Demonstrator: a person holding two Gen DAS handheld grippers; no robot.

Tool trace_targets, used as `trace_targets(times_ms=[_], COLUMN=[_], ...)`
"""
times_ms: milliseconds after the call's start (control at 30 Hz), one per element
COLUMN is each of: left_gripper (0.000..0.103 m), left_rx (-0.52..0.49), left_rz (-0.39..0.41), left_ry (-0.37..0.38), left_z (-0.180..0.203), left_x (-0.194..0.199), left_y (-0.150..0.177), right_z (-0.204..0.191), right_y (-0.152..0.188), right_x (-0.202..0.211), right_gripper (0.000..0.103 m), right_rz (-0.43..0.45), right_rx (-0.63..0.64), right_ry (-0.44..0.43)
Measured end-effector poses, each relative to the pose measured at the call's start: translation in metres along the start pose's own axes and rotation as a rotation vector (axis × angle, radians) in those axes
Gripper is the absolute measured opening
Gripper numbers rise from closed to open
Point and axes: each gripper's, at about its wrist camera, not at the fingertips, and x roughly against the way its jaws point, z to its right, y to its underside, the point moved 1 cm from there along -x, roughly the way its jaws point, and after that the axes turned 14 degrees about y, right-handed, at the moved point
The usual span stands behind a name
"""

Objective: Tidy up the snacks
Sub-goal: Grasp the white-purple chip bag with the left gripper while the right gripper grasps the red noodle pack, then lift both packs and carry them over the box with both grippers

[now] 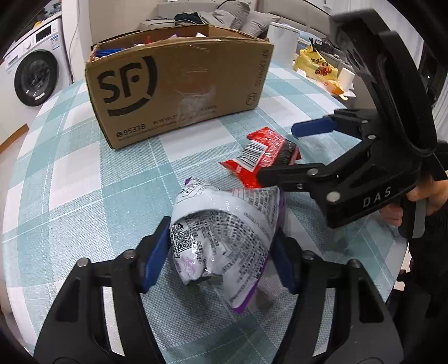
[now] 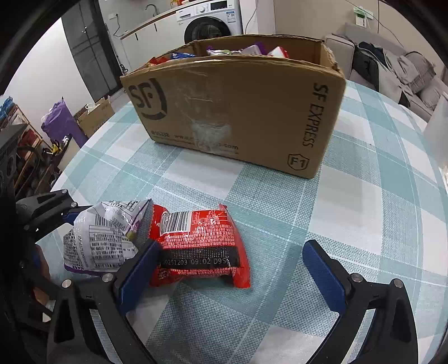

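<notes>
The white-and-purple snack pack point(image 1: 224, 238) sits crumpled on the checked tablecloth point(image 1: 84, 196), and my left gripper point(image 1: 221, 257) has it squeezed between its blue pads point(image 1: 156, 252), one pressed into each side of the pack. At about one o'clock from it, just beside it, lies the red snack pack point(image 2: 196, 246), barcode side up with a black date strip across it.

My right gripper point(image 2: 232, 268) stands spread wide around that red pack: the left pad touches its edge at nine o'clock, while the right pad is well apart from it at three o'clock, so nothing is pinched there. In the left wrist view my hand point(image 1: 428, 193) shows on its handle at three o'clock.

Farther out, at twelve o'clock from both packs, the cardboard SF box point(image 2: 238, 112) stands open on the table, with more snack packs showing over its rim. Beyond the box, a washing machine point(image 2: 210, 19) is at twelve o'clock and a grey sofa point(image 2: 406, 70) at two o'clock in the right wrist view.
</notes>
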Motion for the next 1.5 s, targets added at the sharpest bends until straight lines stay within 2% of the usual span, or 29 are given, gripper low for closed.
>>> trace_targets(times_ms=[100, 200, 400, 600, 667, 867, 1200, 1500], left_gripper=[0.055, 0.048, 0.043, 0.042, 0.042, 0.042, 0.042, 0.042], left_rx=[0.015, 0.025, 0.047, 0.054, 0.059, 0.071, 0.085, 0.107], left_rz=[0.01, 0.023, 0.064, 0.083, 0.092, 0.118, 0.174, 0.218], left_ry=[0.006, -0.003, 0.002, -0.007, -0.008, -0.014, -0.02, -0.029], left_z=[-0.003, -0.007, -0.014, -0.017, -0.019, -0.021, -0.023, -0.024], left_x=[0.001, 0.003, 0.011, 0.016, 0.018, 0.024, 0.039, 0.052], left_y=[-0.003, -0.003, -0.007, -0.009, -0.008, -0.009, -0.01, -0.012], right_z=[0.002, 0.001, -0.005, -0.01, -0.011, -0.012, -0.003, 0.007], right_y=[0.0, 0.0, 0.0, 0.001, 0.001, 0.002, 0.001, -0.004], right_x=[0.0, 0.003, 0.006, 0.007, 0.009, 0.011, 0.02, 0.047], right_gripper=[0.099, 0.091, 0.081, 0.071, 0.063, 0.05, 0.047, 0.047], right_rz=[-0.001, 0.006, 0.016, 0.023, 0.027, 0.043, 0.069, 0.152], right_rx=[-0.008, 0.004, 0.021, 0.034, 0.04, 0.046, 0.038, -0.001], right_ry=[-0.019, -0.036, -0.054, -0.075, -0.087, -0.103, -0.105, -0.11])
